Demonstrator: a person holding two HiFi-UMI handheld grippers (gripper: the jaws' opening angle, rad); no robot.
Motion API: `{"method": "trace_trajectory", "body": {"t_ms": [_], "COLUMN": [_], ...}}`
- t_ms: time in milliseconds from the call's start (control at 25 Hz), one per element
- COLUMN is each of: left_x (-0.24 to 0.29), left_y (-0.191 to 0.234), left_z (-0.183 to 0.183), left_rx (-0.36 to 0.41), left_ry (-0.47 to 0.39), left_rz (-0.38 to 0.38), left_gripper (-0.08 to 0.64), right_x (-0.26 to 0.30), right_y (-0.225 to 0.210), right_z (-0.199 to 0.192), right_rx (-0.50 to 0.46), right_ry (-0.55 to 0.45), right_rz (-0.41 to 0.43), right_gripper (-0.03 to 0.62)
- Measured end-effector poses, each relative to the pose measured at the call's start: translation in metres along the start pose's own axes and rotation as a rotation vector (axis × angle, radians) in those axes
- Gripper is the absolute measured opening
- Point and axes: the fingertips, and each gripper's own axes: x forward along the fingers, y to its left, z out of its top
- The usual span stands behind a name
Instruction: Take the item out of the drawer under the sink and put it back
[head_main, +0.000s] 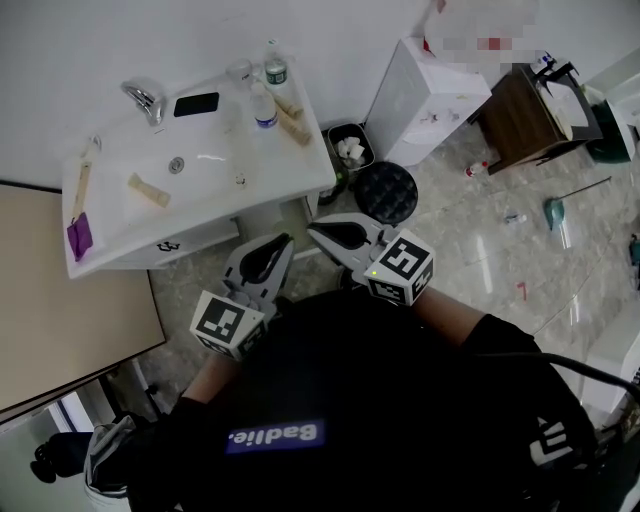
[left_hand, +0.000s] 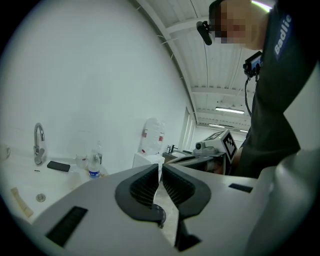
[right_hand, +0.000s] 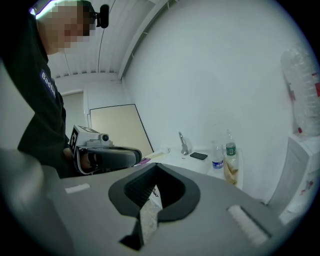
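The white sink counter (head_main: 290, 175) fills the upper left of the head view. Below it is the drawer front (head_main: 205, 240) with its dark handle (head_main: 168, 245); it looks pushed in. My left gripper (head_main: 287, 240) and right gripper (head_main: 312, 230) hang side by side just off the counter's front right corner, tips nearly touching each other. In the left gripper view the left gripper (left_hand: 160, 166) has its jaws together with nothing between them. The right gripper (right_hand: 156, 167) is likewise shut and empty. No item from the drawer shows in either grip.
On the counter stand a faucet (head_main: 145, 100), a black phone (head_main: 196, 103), two bottles (head_main: 263, 105), a purple item (head_main: 79, 237) and wooden pieces (head_main: 147, 190). A small bin (head_main: 350, 148), a round black stool (head_main: 386, 192), a white cabinet (head_main: 425, 95) and a brown table (head_main: 520, 115) stand to the right.
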Motion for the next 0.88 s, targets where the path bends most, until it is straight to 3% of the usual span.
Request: {"method": "trace_trajectory", "body": {"t_ms": [880], "left_x": [-0.008], "left_y": [-0.007], "left_z": [-0.009], "left_rx": [0.010], "left_ry": [-0.053], "left_rz": [0.004], "left_gripper": [0.006], "right_x": [-0.006], "right_y": [0.021], "right_z": [0.001], "right_rx": [-0.049], "right_ry": [-0.023], "right_rz": [0.042], "right_gripper": [0.000]}}
